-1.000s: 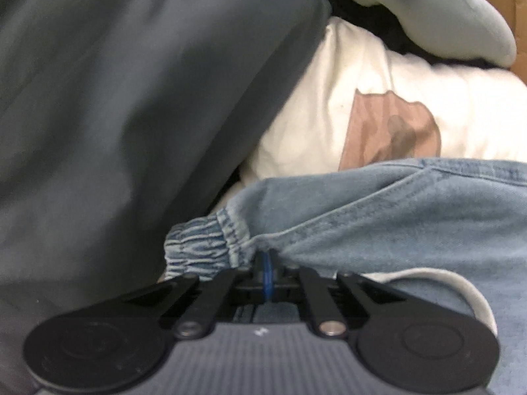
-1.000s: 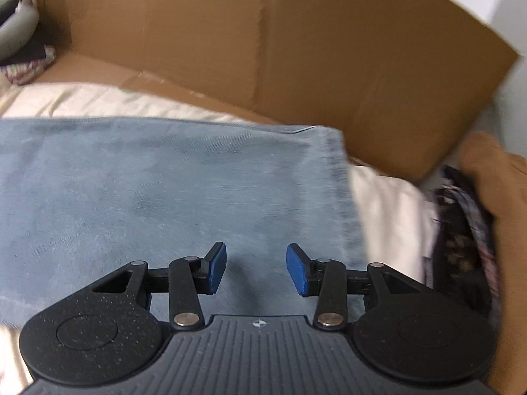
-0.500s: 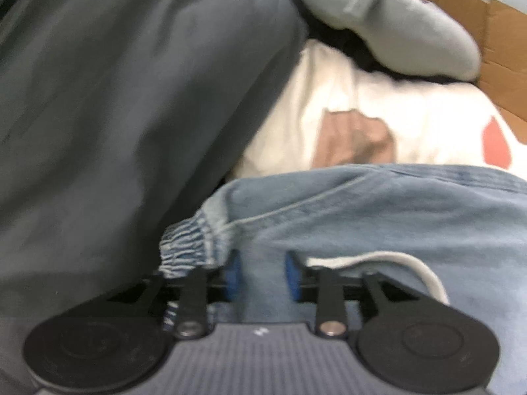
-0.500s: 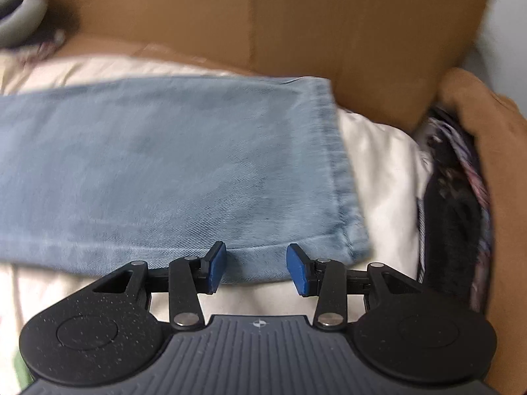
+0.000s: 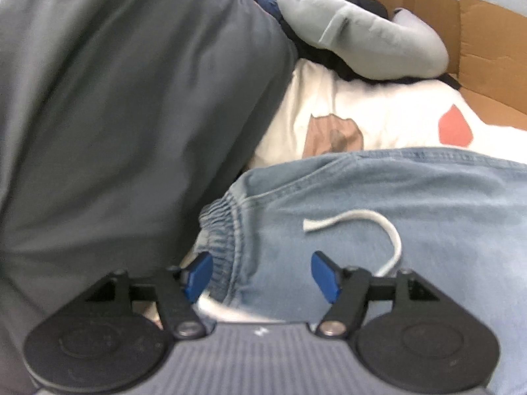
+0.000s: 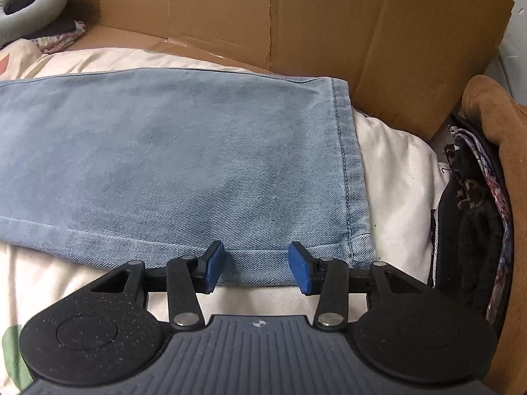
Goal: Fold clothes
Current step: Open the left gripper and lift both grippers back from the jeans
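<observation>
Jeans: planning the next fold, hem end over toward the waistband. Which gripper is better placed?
Probably right: the right gripper hovers open at the jeans hem. The left gripper, just opened, sits at the waistband.
</observation>
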Demonstrator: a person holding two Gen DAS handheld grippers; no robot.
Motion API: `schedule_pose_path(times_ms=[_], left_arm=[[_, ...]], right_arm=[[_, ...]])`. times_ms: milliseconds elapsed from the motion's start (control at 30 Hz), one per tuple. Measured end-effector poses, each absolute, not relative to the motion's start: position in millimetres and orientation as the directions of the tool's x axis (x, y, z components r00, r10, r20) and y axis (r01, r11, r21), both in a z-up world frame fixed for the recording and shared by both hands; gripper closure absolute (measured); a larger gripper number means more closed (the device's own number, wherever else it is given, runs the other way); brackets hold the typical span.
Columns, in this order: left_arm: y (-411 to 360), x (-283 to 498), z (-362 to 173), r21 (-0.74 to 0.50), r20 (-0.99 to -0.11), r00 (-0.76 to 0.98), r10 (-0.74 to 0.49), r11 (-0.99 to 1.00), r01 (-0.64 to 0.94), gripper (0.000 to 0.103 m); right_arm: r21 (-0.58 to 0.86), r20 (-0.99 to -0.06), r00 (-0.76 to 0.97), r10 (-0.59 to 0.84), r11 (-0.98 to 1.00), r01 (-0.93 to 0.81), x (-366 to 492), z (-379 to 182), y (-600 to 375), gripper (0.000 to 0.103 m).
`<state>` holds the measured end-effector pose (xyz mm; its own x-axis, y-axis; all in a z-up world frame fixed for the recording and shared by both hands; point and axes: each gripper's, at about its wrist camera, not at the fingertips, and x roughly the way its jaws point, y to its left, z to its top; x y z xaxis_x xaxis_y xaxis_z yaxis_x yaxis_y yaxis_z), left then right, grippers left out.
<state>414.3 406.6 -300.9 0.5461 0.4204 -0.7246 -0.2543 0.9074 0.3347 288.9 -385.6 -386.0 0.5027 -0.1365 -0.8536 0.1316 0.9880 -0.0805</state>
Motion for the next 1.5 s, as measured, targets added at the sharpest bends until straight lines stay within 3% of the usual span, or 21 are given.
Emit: schedule_pose_path(times_ms=[500, 767, 1033, 1500], left_arm=[[360.9, 395.6, -281.0, 0.379, -0.700, 0.576, 0.422, 0.903, -0.201, 0.030], [341.0, 371.8, -263.3, 0.392, -0.747, 0.480, 0.460, 0.888, -0.242, 0.030], [341.2, 341.2, -193.6, 0.336, -0.783, 0.416, 0.462, 0.878, -0.342, 0.030], [318.5, 284.3, -54.8, 0.286, -0.762, 0.470, 0.446, 0.883, -0.373, 0.029]], right_arm=[[-0.098, -0.831, 0.544, -0.114, 0.993, 0.058, 278.7, -386.8, -387.3, 0.052], [-0.064, -0.838, 0.541, -0.071, 0.997, 0.031, 275.8, -371.3, -396.5, 0.052], [0.024, -0.833, 0.554, -0.003, 0.999, 0.040, 245.5, -311.4, -400.5, 0.051], [0.121, -0.783, 0.620, 0.049, 0.990, 0.073, 168.8, -168.0, -427.9, 0.051]])
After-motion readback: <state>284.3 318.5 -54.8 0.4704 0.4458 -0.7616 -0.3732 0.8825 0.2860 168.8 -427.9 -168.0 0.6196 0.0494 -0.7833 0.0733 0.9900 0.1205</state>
